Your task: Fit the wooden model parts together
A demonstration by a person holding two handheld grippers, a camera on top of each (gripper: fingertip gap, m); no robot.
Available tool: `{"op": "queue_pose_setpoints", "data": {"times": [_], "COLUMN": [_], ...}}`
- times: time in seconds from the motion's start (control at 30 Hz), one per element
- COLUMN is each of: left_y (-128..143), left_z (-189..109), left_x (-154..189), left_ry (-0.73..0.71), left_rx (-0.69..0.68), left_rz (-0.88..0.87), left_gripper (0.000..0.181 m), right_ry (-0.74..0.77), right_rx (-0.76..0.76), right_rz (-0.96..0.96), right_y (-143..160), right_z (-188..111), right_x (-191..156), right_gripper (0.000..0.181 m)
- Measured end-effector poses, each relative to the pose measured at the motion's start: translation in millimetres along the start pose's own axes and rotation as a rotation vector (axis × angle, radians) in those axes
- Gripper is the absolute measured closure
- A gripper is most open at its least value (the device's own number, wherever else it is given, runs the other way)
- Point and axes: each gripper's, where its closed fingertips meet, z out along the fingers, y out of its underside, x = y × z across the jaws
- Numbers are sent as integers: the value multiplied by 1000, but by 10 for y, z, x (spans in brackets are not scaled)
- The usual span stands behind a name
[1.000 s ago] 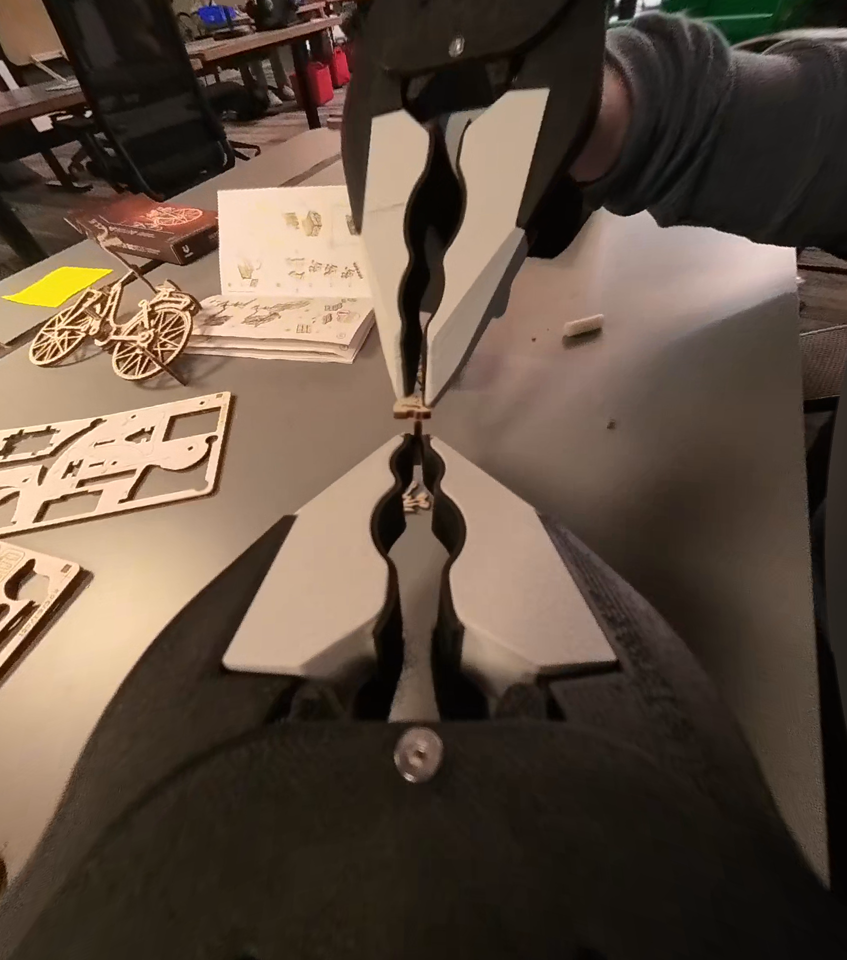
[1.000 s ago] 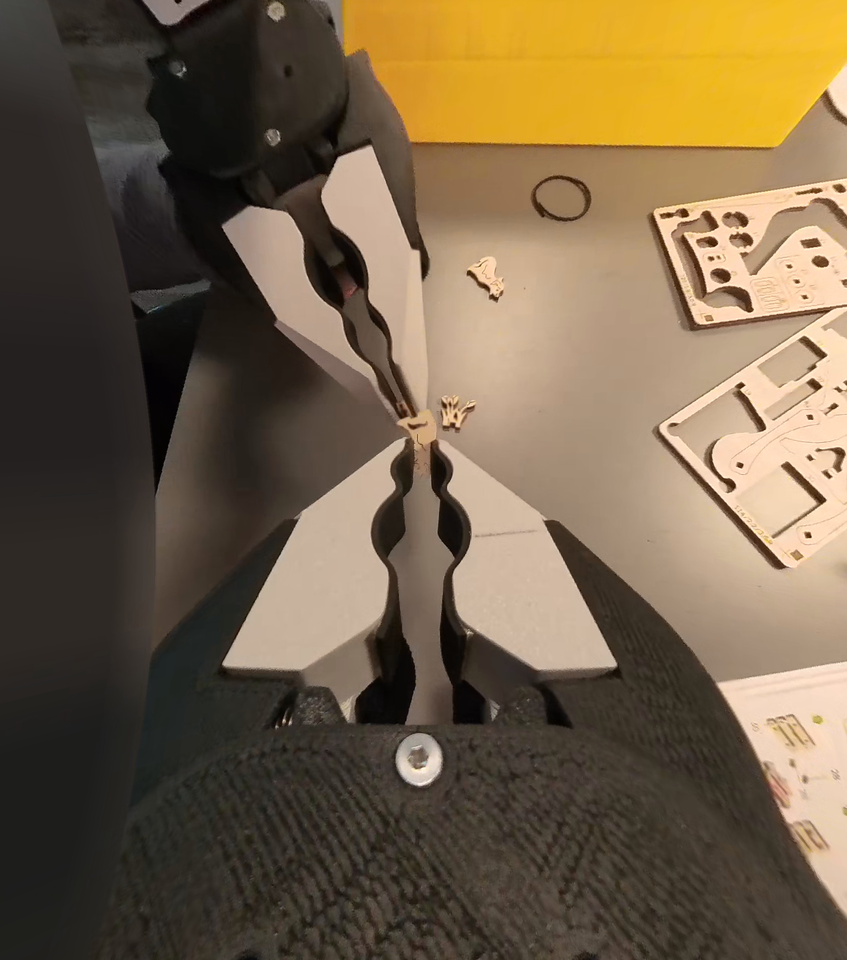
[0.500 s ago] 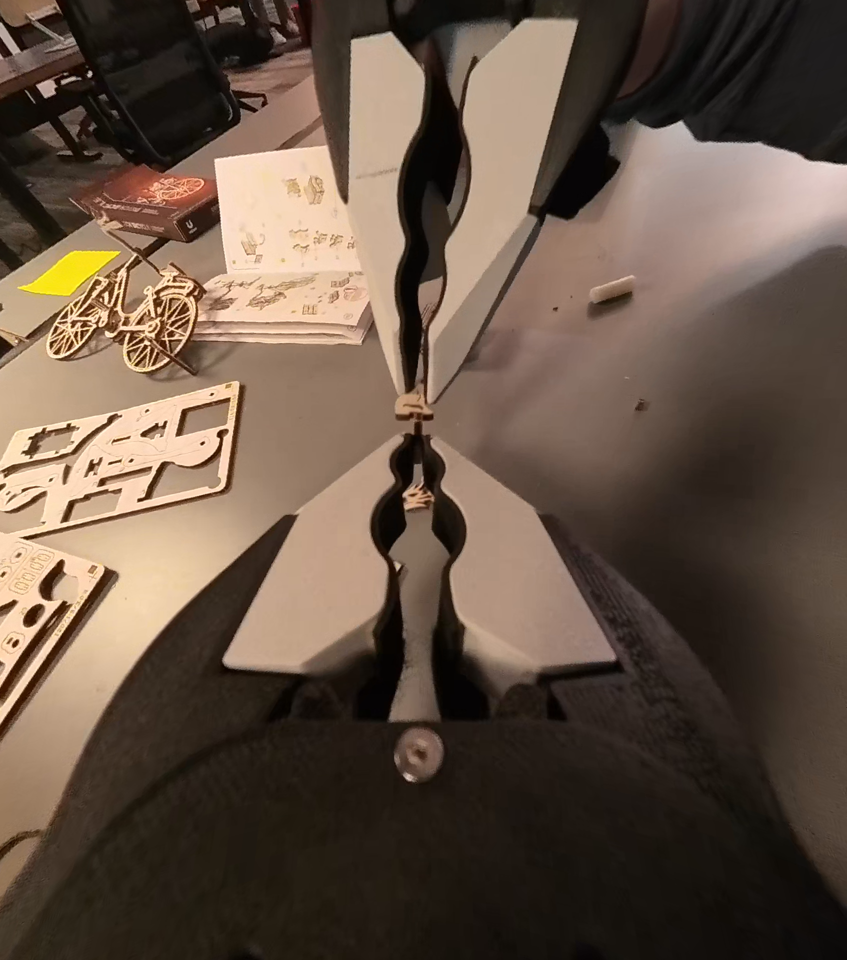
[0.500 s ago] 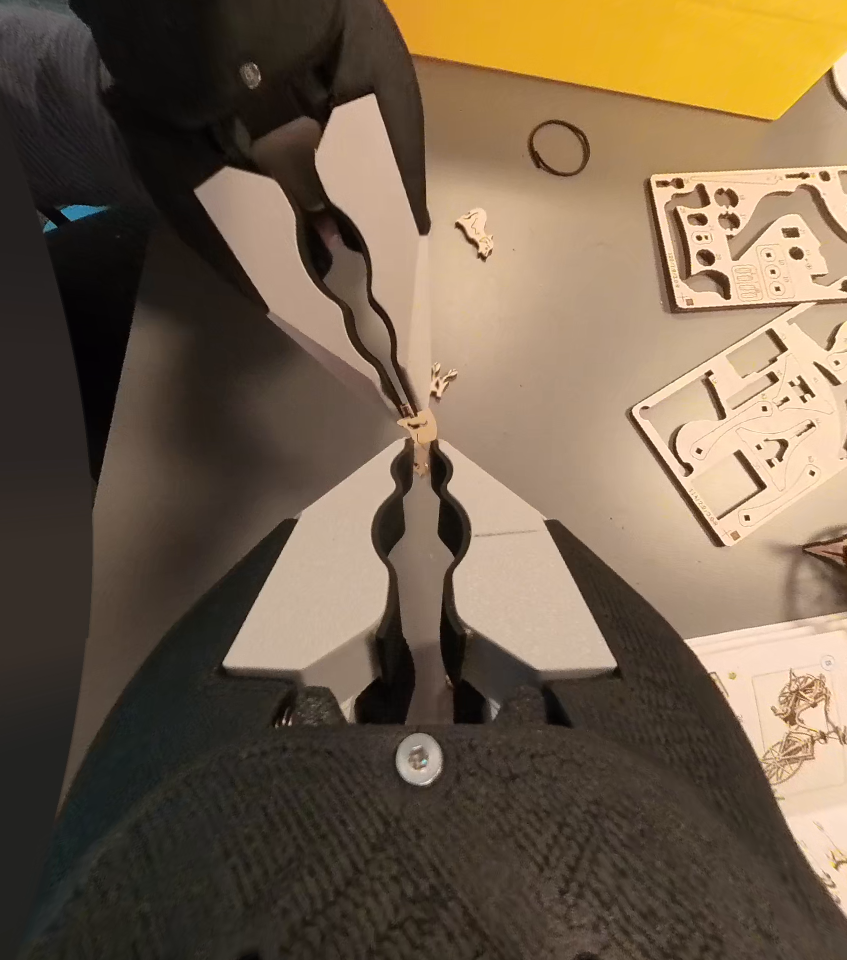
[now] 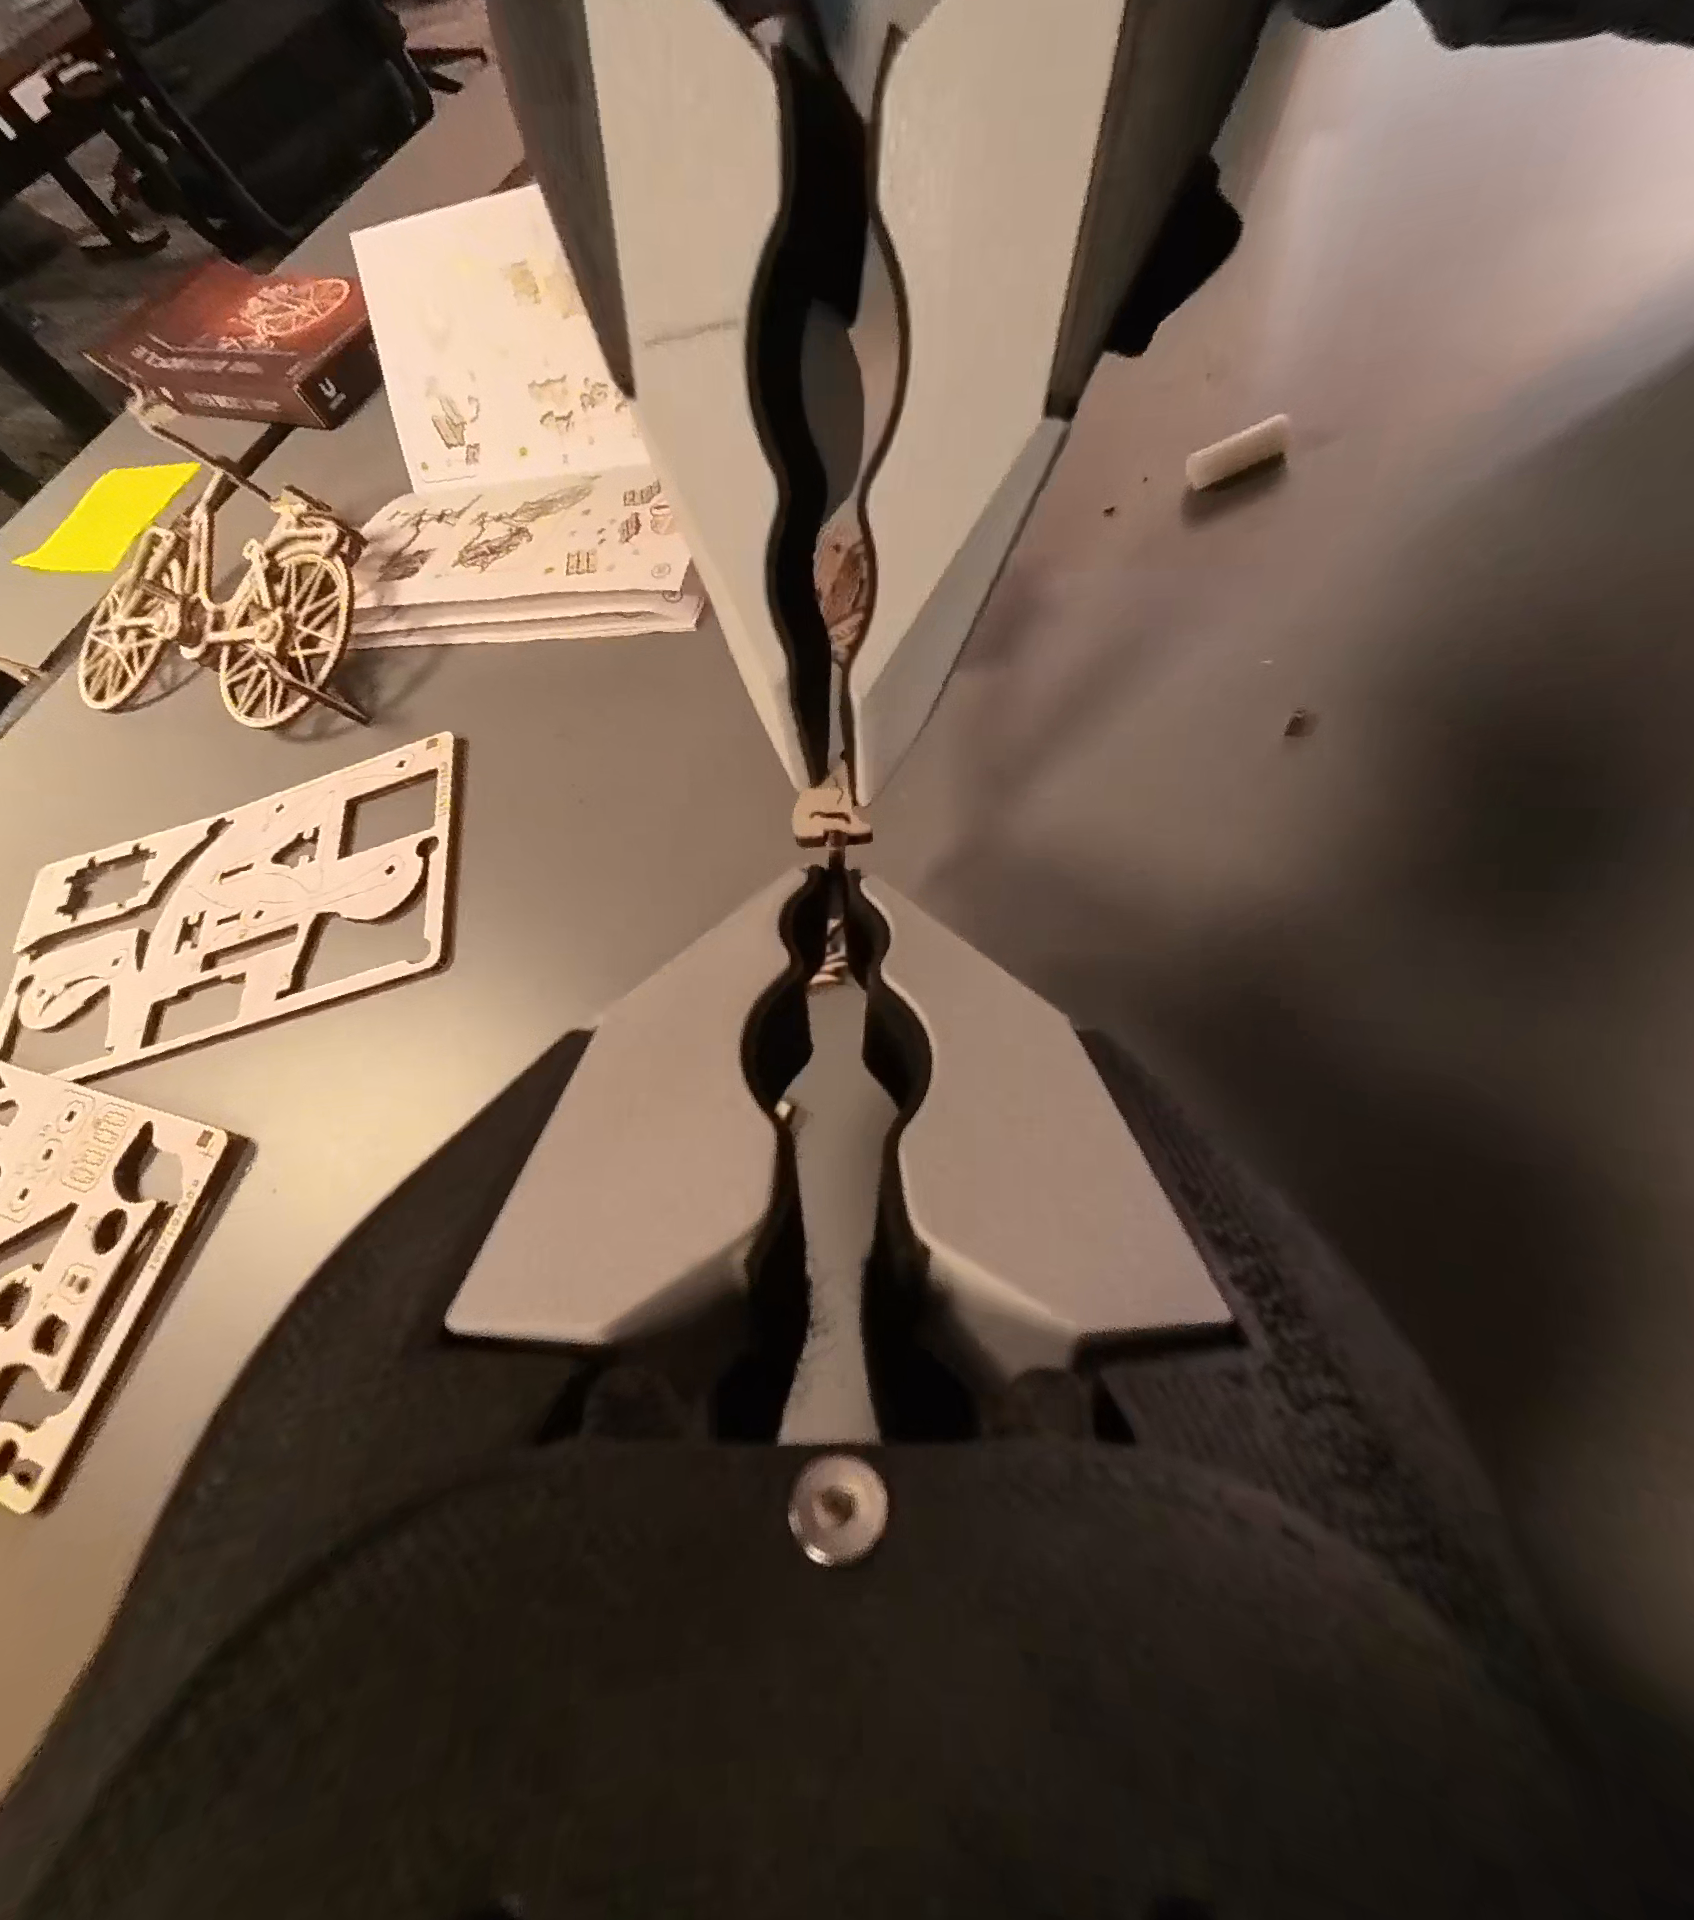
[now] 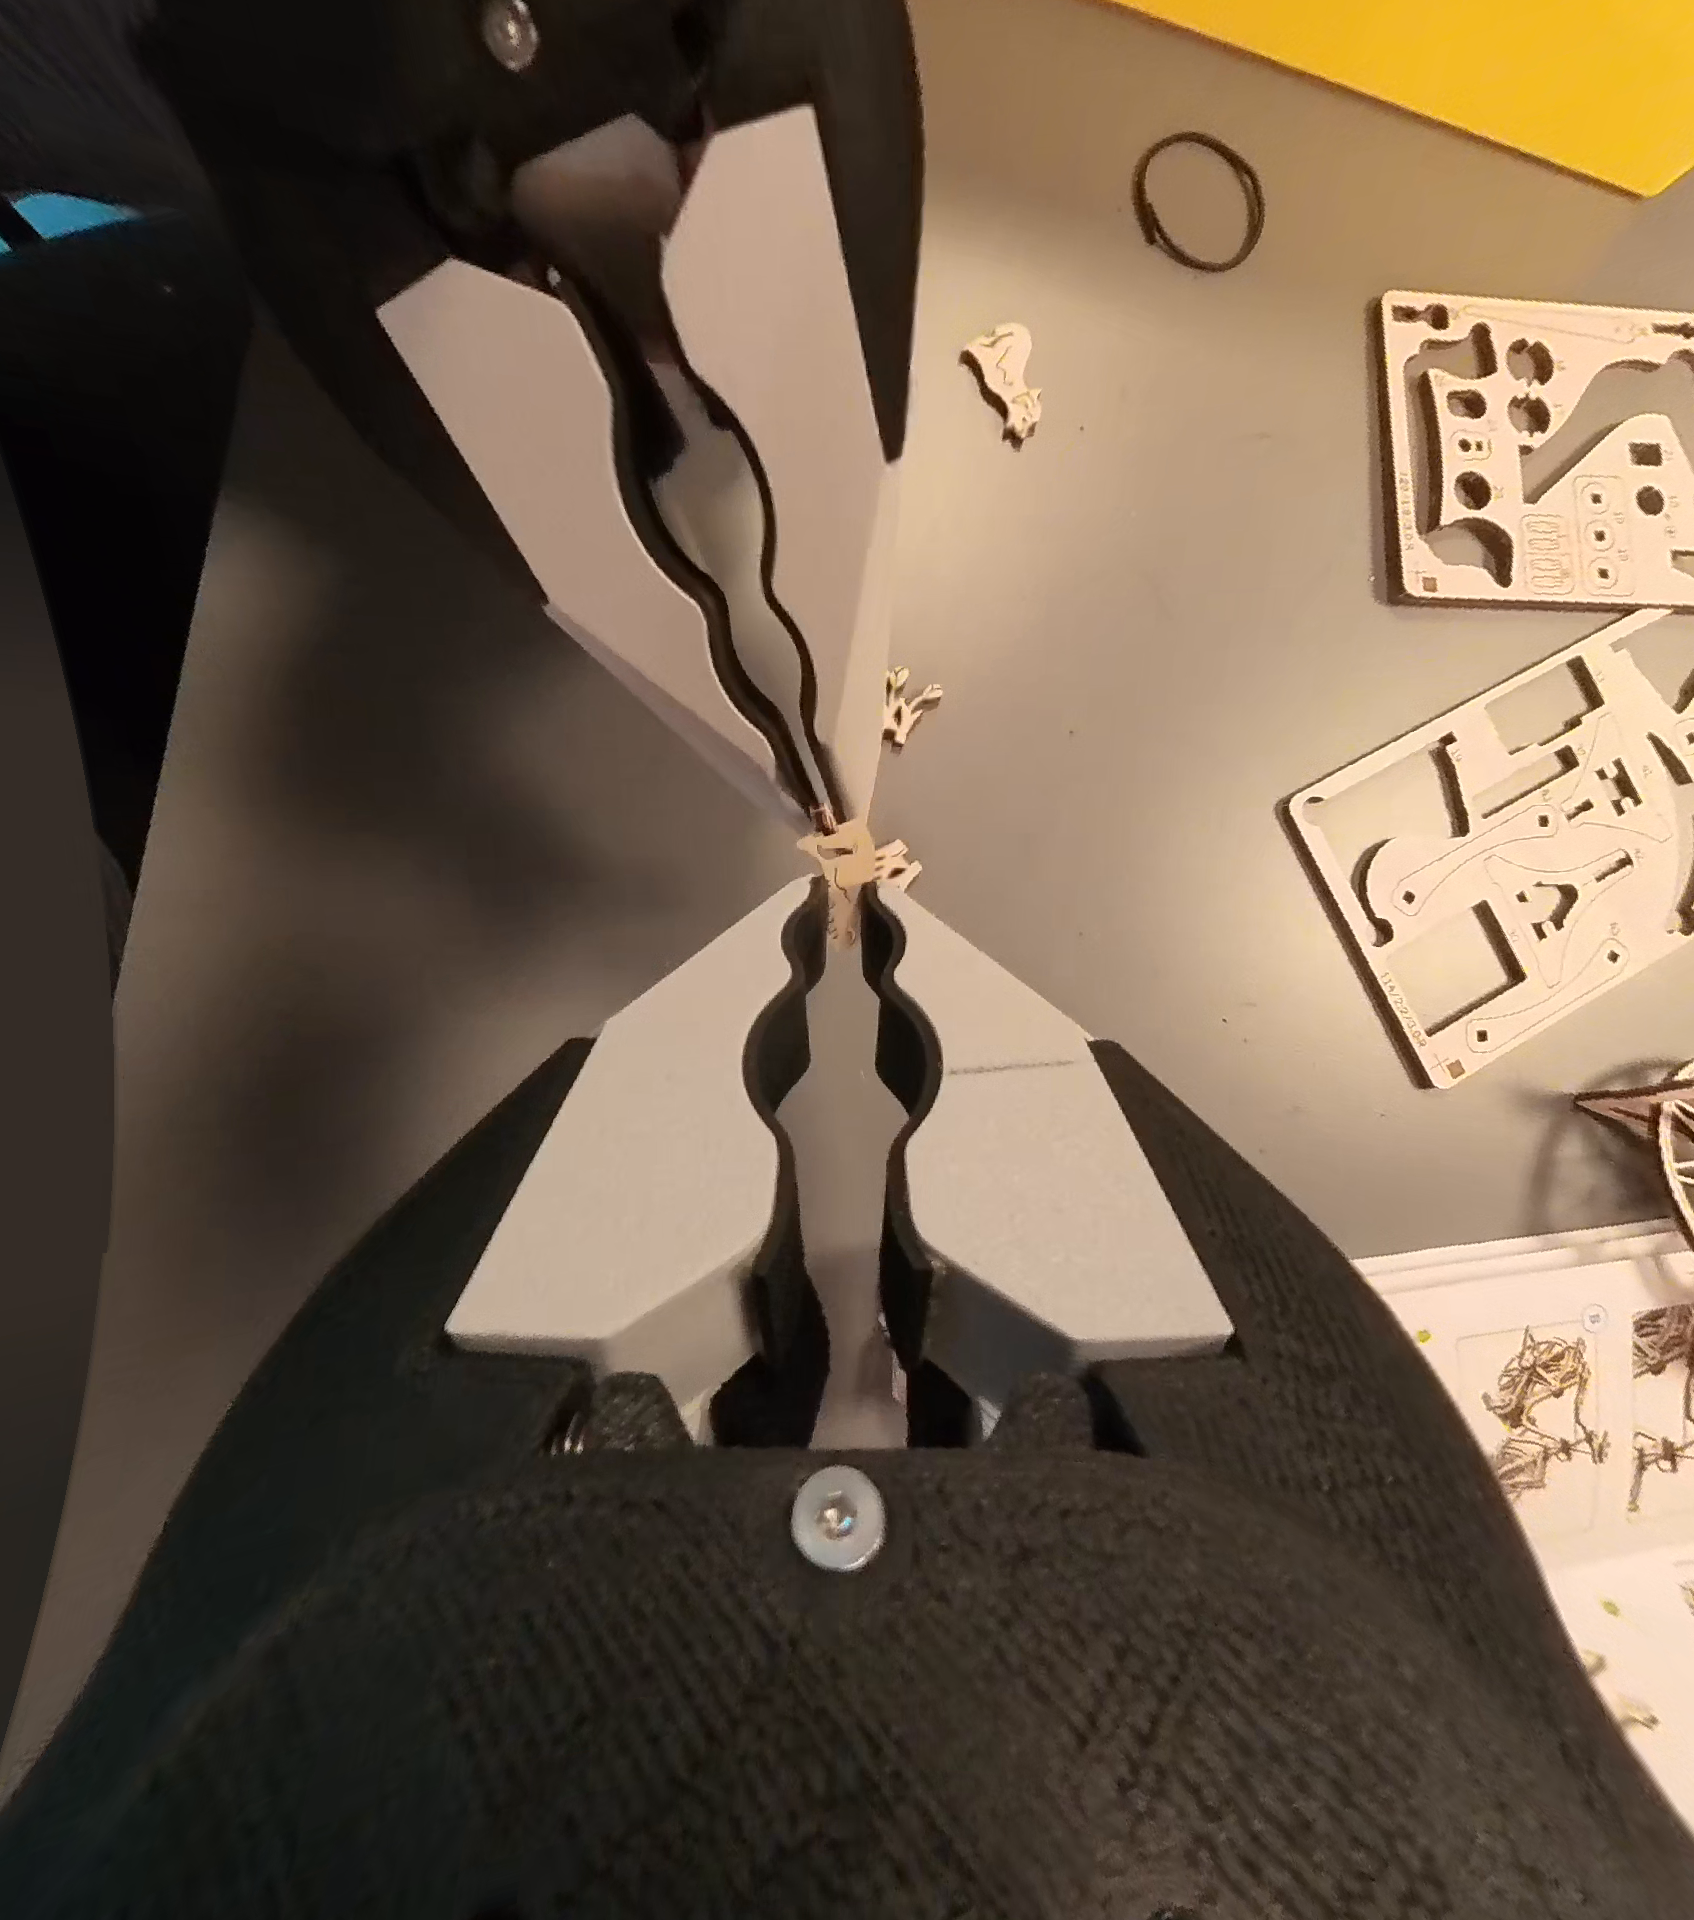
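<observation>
My left gripper [image 5: 827, 883] is shut on a thin wooden part [image 5: 830, 940], seen edge-on between its tips. My right gripper [image 6: 841, 899] is shut on a small tan wooden part [image 6: 848, 862]. The two grippers point tip to tip above the grey table [image 5: 1238, 935]. The right gripper [image 5: 827, 771] comes down from the top of the left wrist view with its part [image 5: 829, 816] touching the left tips. The left gripper [image 6: 822, 816] enters the right wrist view from the upper left. The two parts meet between the tips; the joint itself is too small to make out.
A finished wooden bicycle [image 5: 219, 613], two punched wooden sheets [image 5: 230, 904], an open booklet [image 5: 510, 416] and a dark box [image 5: 240, 343] lie to the left. In the right wrist view I see loose wooden pieces [image 6: 1004, 395], a black ring [image 6: 1198, 203] and a yellow box [image 6: 1445, 73]. My left and right fingertips are right by each other.
Both grippers stay shut with their parts touching. The right gripper now looms larger and closer in the left wrist view. The right wrist view has swung, so the sheets and ring have shifted.
</observation>
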Motion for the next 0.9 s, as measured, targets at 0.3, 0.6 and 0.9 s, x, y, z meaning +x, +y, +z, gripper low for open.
{"op": "queue_pose_setpoints", "data": {"times": [0.3, 0.6, 0.9], "left_y": [35, -5, 111], "left_z": [64, 54, -158], "left_x": [18, -33, -111], "left_ry": [11, -33, -82], "left_rx": [-63, -93, -99], "left_rz": [-33, -69, -156], "left_gripper": [180, 181, 181], "right_ry": [-48, -127, -52], "right_rx": [-75, -32, -83], "right_rz": [-28, -35, 156], "right_y": [67, -35, 318], "right_z": [28, 107, 48], "right_x": [-1, -185, 17], "right_gripper": [177, 181, 176]}}
